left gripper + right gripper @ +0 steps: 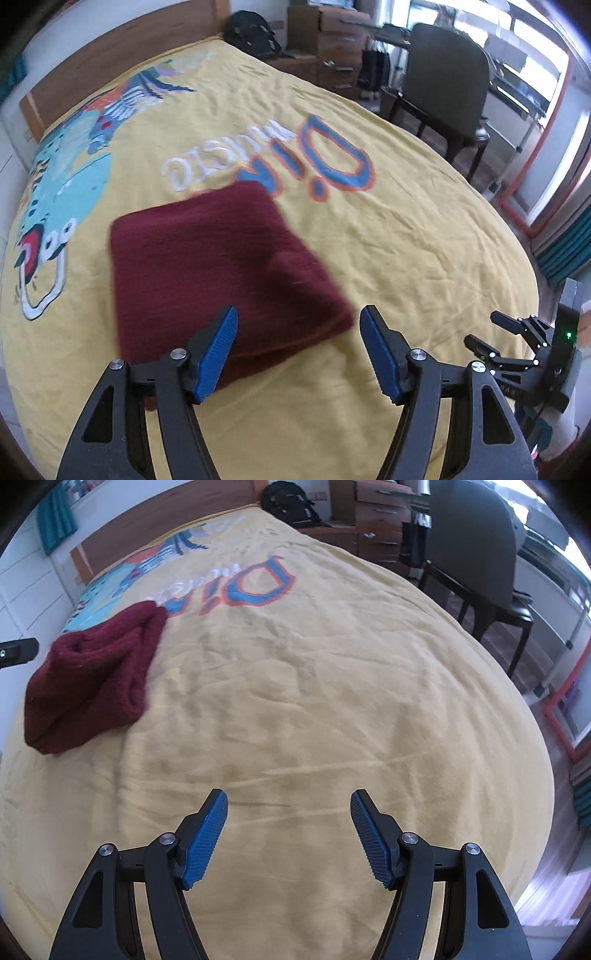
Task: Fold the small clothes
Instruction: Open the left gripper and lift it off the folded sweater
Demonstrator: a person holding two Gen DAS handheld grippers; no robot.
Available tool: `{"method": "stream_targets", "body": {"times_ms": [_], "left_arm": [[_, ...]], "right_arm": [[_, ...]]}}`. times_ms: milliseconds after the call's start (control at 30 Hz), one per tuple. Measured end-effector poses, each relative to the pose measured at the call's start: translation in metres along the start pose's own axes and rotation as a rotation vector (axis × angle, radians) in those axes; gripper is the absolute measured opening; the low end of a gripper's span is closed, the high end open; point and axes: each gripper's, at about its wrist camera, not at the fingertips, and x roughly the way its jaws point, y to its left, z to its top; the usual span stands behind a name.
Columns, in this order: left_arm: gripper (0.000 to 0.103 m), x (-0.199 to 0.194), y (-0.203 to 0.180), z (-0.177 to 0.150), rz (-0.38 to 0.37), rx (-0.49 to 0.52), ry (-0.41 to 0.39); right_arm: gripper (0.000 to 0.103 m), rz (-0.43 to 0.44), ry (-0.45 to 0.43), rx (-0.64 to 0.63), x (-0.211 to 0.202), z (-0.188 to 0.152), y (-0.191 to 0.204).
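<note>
Dark red knit cloth (221, 273): folded, lying on the yellow bed (406, 240) | soft, light, floppy; grab a thick edge | left hand-held gripper (297, 350) open, empty | right hand-held gripper (288, 834) open, empty

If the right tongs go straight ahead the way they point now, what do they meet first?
Most likely the bare yellow bedspread. The right tongs stand open and point down at empty fabric. The folded maroon garment lies well off to the left of that line, though depth is unclear.
</note>
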Motion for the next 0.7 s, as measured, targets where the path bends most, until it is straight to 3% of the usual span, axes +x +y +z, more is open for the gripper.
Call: {"method": "stream_targets", "body": {"times_ms": [200, 367, 533, 700], "left_arm": [[0.063, -0.02, 0.069, -0.015, 0.076, -0.069, -0.019], [0.063, -0.021, 0.12, -0.027, 0.114, -0.151, -0.015], [0.063, -0.014, 0.146, -0.037, 0.123, -0.175, -0.013], [0.063, 0.004, 0.156, -0.038, 0.108, -0.172, -0.008]], "right_arm": [[0.071, 0.047, -0.027, -0.086, -0.01, 0.024, 0.051], [0.071, 0.122, -0.084, -0.182, -0.026, 0.063, 0.112], [0.071, 0.226, -0.122, -0.267, -0.032, 0.1, 0.174], [0.071, 0.364, -0.095, -0.309, -0.004, 0.12, 0.225]]}}
